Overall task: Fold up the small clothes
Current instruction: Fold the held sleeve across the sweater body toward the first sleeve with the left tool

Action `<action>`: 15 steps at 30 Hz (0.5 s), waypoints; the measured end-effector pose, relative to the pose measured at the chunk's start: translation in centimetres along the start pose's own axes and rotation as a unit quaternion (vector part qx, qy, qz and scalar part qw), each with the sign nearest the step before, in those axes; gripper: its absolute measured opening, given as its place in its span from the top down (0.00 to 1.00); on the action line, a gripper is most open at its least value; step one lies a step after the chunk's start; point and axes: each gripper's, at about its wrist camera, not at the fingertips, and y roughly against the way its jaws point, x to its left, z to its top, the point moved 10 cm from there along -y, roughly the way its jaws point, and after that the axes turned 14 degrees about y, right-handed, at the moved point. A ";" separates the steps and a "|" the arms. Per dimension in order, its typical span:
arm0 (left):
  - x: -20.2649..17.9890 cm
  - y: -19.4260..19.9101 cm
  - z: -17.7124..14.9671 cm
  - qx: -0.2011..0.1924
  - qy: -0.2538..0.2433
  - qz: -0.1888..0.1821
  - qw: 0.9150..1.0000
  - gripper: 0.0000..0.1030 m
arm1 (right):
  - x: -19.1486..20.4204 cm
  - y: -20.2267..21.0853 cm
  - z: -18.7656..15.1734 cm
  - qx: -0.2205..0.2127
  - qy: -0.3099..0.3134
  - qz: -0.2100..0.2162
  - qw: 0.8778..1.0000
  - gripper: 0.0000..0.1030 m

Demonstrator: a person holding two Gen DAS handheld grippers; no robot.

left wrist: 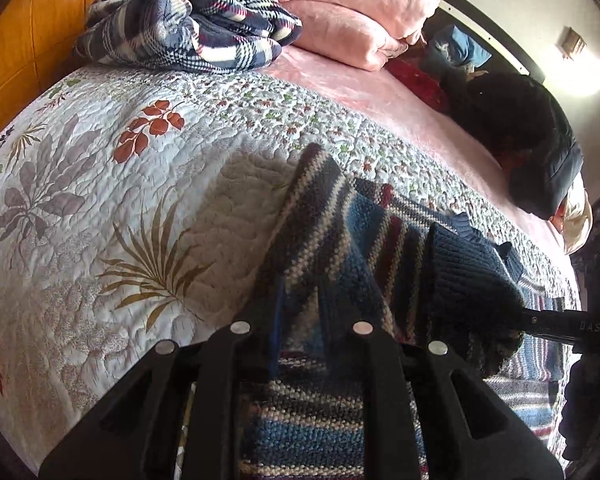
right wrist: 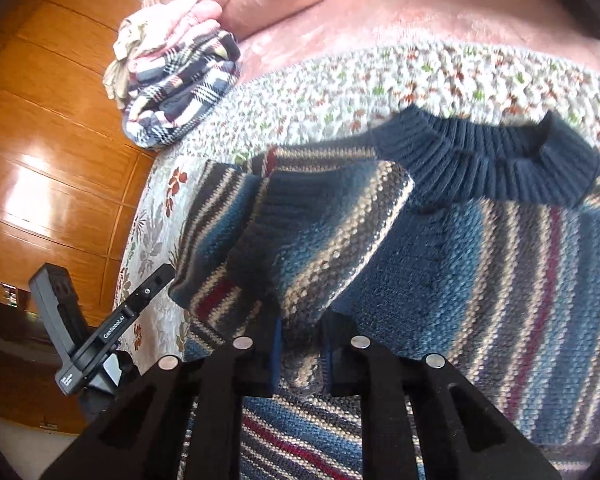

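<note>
Sweater: striped knit sweater [right wrist: 480, 248] is lying on floral quilt [left wrist: 100, 184], navy collar [right wrist: 500, 156] facing the pink blanket [right wrist: 400, 12].
L gripper: left gripper [left wrist: 300, 344] is pinching a raised fold of the knit, jaws nearly closed.
R gripper: right gripper [right wrist: 302, 356] is clamping a sleeve [right wrist: 320, 232], lifted off the body.
Bkgd: plaid blanket [left wrist: 188, 24] is sitting bunched nr the bed edge.

I am working over a bed [left wrist: 360, 92] that is wearing a pink sheet, with a leaf-printed quilt [left wrist: 100, 184] lying across its near part. The striped sweater [right wrist: 440, 248] is resting on the quilt. A plaid blanket [left wrist: 188, 28] and folded pink blankets [left wrist: 364, 12] are sitting farther back, a dark jacket [left wrist: 540, 152] lying at the far side.
</note>
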 end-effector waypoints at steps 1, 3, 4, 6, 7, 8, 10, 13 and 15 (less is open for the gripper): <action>-0.6 0.1 -0.1 0.000 -0.005 -0.004 1.000 0.85 | -0.3 0.9 0.2 -0.006 0.005 -0.006 1.000 0.85; -2.0 0.0 -0.5 0.003 -0.021 -0.010 1.000 0.85 | -1.2 2.5 0.3 -0.011 0.009 -0.015 1.000 0.85; -2.8 -0.2 -0.8 0.006 -0.028 -0.013 1.000 0.85 | -1.8 3.0 0.2 -0.012 0.008 -0.020 1.000 0.85; -4.2 -1.0 -1.7 0.016 -0.043 -0.017 0.999 0.85 | -3.3 3.5 0.0 -0.008 0.002 -0.035 0.999 0.85; -4.6 -1.7 -2.5 0.025 -0.049 -0.020 0.998 0.85 | -4.2 3.4 -0.4 -0.003 -0.006 -0.040 0.999 0.85; -5.1 -2.4 -3.3 0.035 -0.056 -0.020 0.998 0.85 | -5.0 3.3 -0.7 0.002 -0.014 -0.040 0.999 0.85; -5.3 -3.9 -4.4 0.051 -0.064 -0.010 0.997 0.85 | -6.4 2.6 -1.7 0.014 -0.026 -0.043 0.999 0.85; -4.6 -5.8 -5.5 0.073 -0.063 0.005 0.995 0.85 | -7.8 1.3 -2.8 0.025 -0.041 -0.043 0.998 0.84; -3.9 -6.5 -5.9 0.079 -0.059 0.006 0.995 0.85 | -8.4 0.6 -3.4 0.026 -0.048 -0.040 0.998 0.83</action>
